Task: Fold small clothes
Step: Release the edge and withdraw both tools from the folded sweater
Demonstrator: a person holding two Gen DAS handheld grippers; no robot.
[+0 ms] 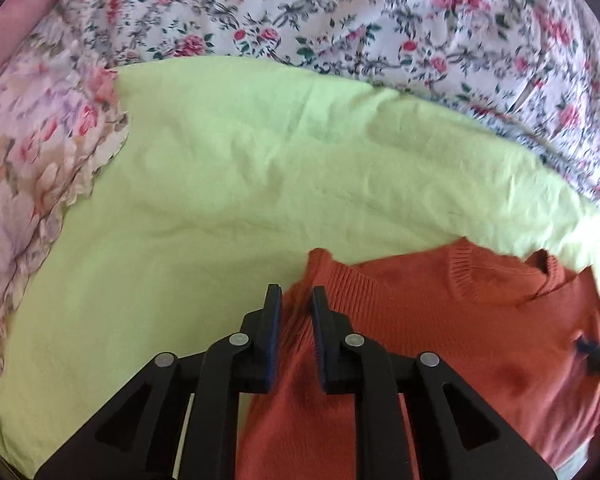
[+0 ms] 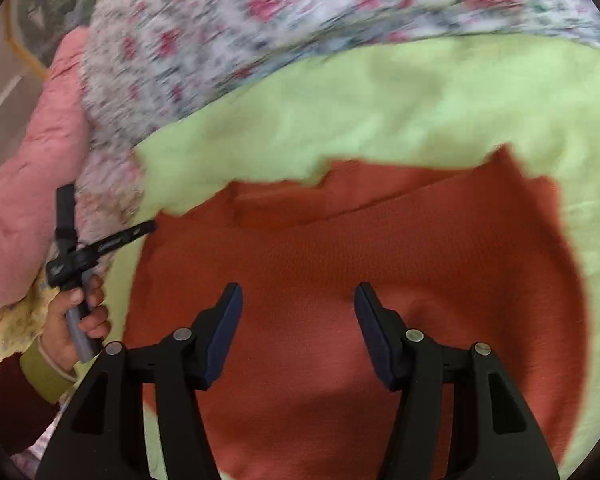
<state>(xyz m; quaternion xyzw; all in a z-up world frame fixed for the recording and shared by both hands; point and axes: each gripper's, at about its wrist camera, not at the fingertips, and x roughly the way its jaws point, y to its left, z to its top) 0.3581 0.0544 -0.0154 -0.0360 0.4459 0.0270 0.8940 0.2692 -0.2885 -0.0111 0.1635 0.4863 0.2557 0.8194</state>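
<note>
Lime-green sheet (image 1: 220, 184) is covering the bed in front of you, with a rose-print quilt (image 1: 420, 20) bunched along its far side and a paler floral pillow (image 1: 32, 168) at its left end. The rust-orange knit sweater (image 2: 360, 248) is lying spread on that sheet, front up, with its ribbed neckline (image 1: 496, 276) toward the quilt and its body running back toward you, so the long axis is pointing from collar to hem, roughly along the line both tools are aiming.

Your left gripper (image 1: 296, 300) is sitting over the sweater's left shoulder and sleeve edge, just where knit meets sheet. Its fingers (image 1: 270, 320) are standing close together with a ridge of orange knit rising in the narrow gap; you cannot tell from this view whether the pads are actually pressing it or only flanking it.

Your right gripper (image 2: 298, 300) is hovering above the middle of the body, its fingers (image 2: 228, 320) spread wide and holding nothing, with cloth below on every side.

So the left hand (image 2: 80, 320) is the nearer one to an edge. The fold probably turns on that: the left side is lying right at your left fingers, while the right ones would first need to travel outward to the opposite edge.
</note>
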